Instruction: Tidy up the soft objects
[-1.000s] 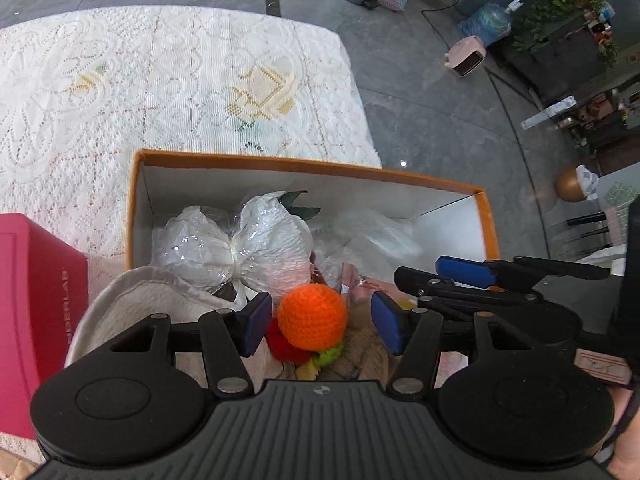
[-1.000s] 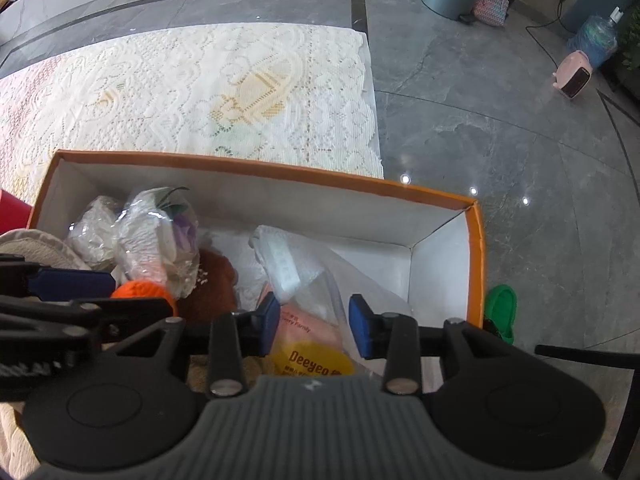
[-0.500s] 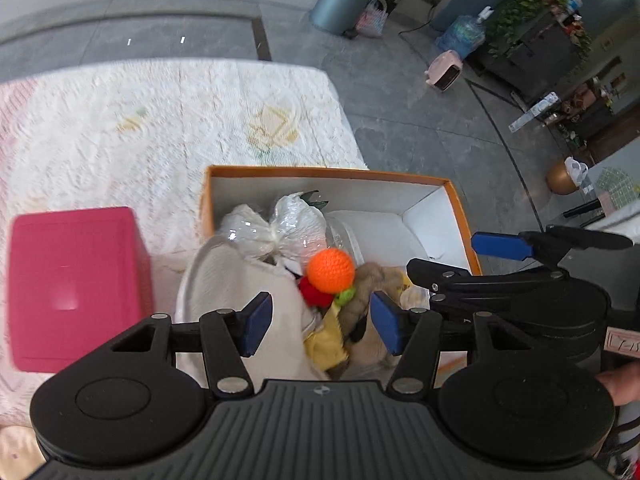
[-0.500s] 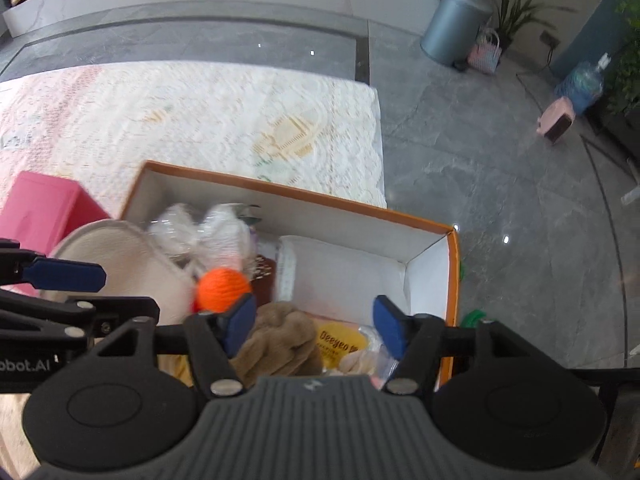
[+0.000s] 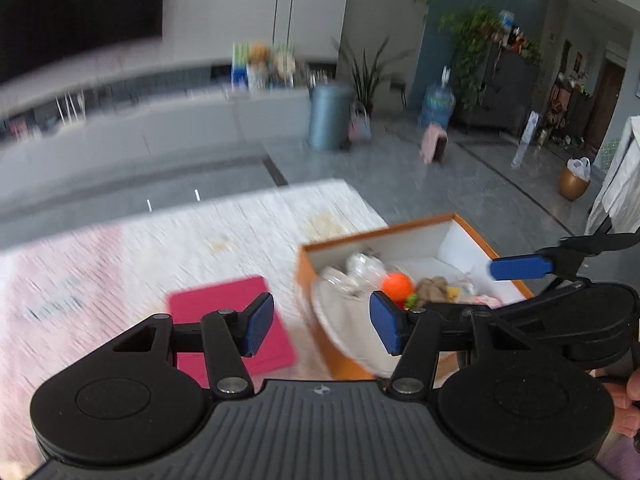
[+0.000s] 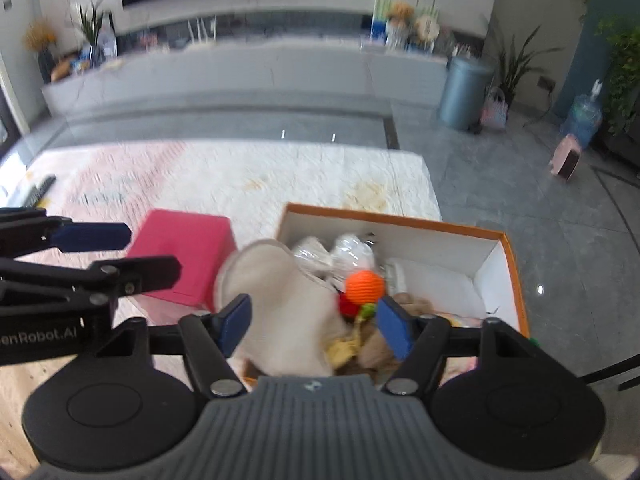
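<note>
With soft items heaped in box (image 6: 496, 258): left gripper (image 5: 322, 326) spread, empty; right gripper (image 6: 314, 326) spread, empty; both clear above. Ball (image 6: 364, 287) atop heap, cream pad (image 6: 280, 296) overhanging rim. Step judged: packing near done. Next: tuck pad inside.

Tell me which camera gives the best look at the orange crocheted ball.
The right wrist view: the orange crocheted ball is larger there, fairly sharp, and sits unobstructed in the orange box. The left wrist view shows it smaller and blurred, right behind one fingertip of the left tongs.
</note>
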Demonstrator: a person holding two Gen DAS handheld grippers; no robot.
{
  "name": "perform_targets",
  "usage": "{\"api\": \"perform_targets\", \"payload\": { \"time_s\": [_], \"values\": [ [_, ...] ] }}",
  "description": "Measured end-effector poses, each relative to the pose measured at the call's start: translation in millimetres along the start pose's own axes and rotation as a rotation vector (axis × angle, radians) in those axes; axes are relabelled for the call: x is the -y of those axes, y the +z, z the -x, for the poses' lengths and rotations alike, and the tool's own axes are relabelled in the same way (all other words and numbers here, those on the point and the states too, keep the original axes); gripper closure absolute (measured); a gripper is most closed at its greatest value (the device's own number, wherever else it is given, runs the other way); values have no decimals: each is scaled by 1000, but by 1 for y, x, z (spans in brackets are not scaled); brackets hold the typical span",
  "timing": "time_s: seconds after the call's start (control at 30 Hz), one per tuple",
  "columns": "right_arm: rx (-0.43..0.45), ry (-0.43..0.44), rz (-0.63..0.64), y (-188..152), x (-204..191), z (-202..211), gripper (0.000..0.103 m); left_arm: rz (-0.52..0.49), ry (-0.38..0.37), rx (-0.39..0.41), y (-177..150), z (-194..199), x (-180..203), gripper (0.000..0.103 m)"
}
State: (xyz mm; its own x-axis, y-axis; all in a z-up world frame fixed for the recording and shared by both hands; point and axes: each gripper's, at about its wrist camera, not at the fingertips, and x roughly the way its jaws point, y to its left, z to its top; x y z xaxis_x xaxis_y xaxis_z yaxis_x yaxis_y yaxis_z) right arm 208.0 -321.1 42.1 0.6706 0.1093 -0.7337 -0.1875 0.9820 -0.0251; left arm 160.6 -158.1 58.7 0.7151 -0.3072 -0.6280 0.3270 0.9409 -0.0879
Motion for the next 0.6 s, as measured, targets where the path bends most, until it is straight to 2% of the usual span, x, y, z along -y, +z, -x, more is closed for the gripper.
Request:
{"api": "perform_targets", "payload": {
  "time_s": [0.17,0.27,0.4,0.6],
  "values": [
    [159,-19,-33,-37,-36,32,14,-9,17,124,-27,35,-22,38],
    [251,-38,-47,-58,-59,49,6,-10,48,176,-46,50,-34,38],
    [369,-87,-62,-89,-89,64,5,8,106,237,-72,66,-46,38],
    [474,-150,-73,-129,-128,55,5,38,190,291,-107,65,-55,38]
  ]
}}
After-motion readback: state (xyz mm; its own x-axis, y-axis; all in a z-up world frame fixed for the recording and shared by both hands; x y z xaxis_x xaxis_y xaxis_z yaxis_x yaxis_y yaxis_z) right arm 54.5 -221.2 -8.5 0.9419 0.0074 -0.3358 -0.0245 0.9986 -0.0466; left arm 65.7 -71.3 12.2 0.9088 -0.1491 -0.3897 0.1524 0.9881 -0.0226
